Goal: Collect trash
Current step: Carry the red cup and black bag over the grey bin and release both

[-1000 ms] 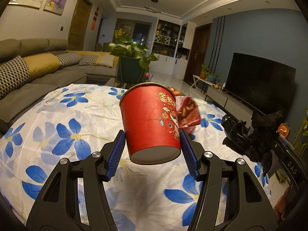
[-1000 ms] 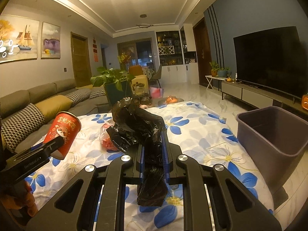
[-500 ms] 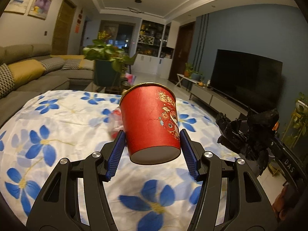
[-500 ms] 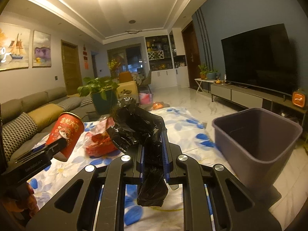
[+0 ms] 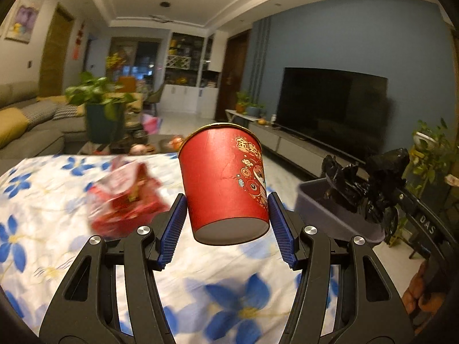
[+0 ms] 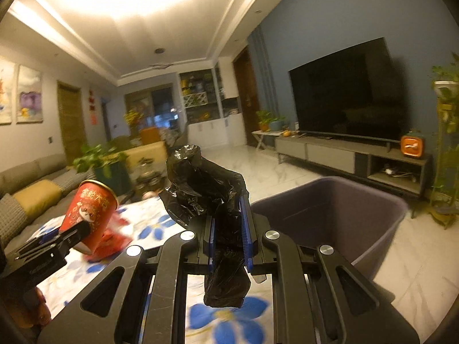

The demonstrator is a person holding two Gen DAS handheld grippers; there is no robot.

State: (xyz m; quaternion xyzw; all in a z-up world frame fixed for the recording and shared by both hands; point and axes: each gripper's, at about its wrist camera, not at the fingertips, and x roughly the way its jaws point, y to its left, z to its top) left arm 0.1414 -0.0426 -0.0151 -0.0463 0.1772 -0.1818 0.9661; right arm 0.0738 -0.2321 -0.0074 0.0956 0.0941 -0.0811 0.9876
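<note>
Right gripper (image 6: pixel 228 230) pinches a black bag (image 6: pixel 205 197); purple bin (image 6: pixel 370 200) sits just ahead-right of it, nearer than to left gripper (image 5: pixel 226 226), which clamps upright red cup (image 5: pixel 223 183).

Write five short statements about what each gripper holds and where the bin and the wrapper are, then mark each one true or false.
1. The left gripper is shut on the red paper cup. True.
2. The right gripper is open with nothing in it. False: it is shut on the crumpled black plastic bag.
3. The grey bin stands on the floor beside the flowered tablecloth. True.
4. The red cup is already inside the bin. False: it is held in the air above the tablecloth.
5. A red snack wrapper lies on the tablecloth. True.
</note>
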